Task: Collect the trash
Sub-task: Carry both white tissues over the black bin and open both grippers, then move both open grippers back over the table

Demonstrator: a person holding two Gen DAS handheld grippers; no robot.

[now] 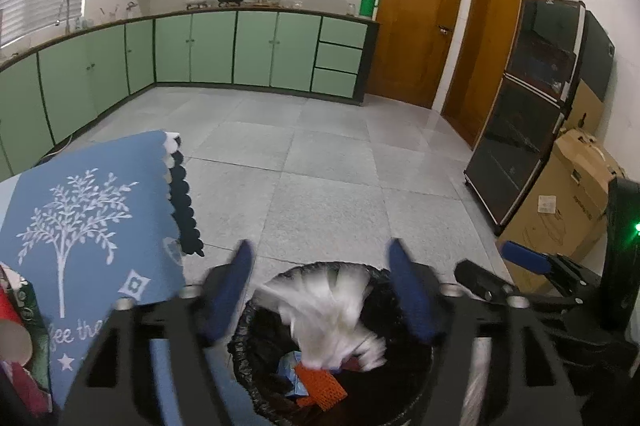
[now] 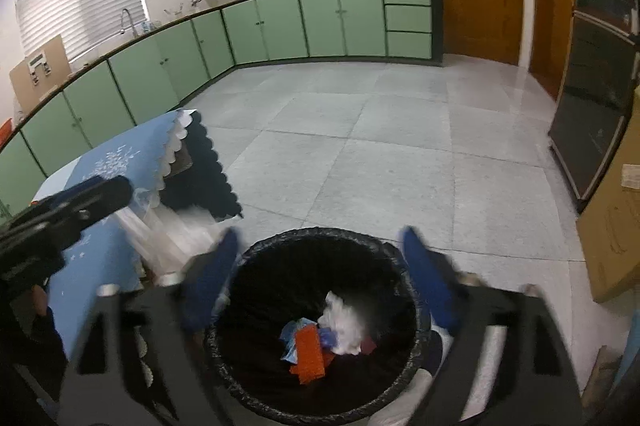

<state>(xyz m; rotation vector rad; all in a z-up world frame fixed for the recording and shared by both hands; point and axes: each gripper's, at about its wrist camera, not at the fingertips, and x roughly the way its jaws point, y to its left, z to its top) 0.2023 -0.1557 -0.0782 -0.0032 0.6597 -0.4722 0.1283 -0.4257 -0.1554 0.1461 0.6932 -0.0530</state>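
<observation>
A round bin with a black liner (image 1: 260, 378) (image 2: 400, 258) stands on the floor under both grippers. In it lie an orange mesh piece (image 1: 322, 384) (image 2: 310, 350), blue scraps and a dark red bit. A blurred white wad of paper (image 1: 332, 318) (image 2: 346, 326) is inside the bin mouth, apart from any finger. My left gripper (image 1: 322, 290) is open above the bin. My right gripper (image 2: 320, 282) is open above the bin too. The right gripper also shows at the right of the left wrist view (image 1: 524, 258), the left gripper at the left of the right wrist view (image 2: 80, 205).
A table with a blue cloth (image 1: 88, 218) (image 2: 120, 161) stands left of the bin, with red packaging (image 1: 16, 354) on it. Green cabinets (image 1: 216, 45) line the far walls. A black cabinet (image 1: 532, 97) and cardboard boxes (image 1: 568, 201) stand right.
</observation>
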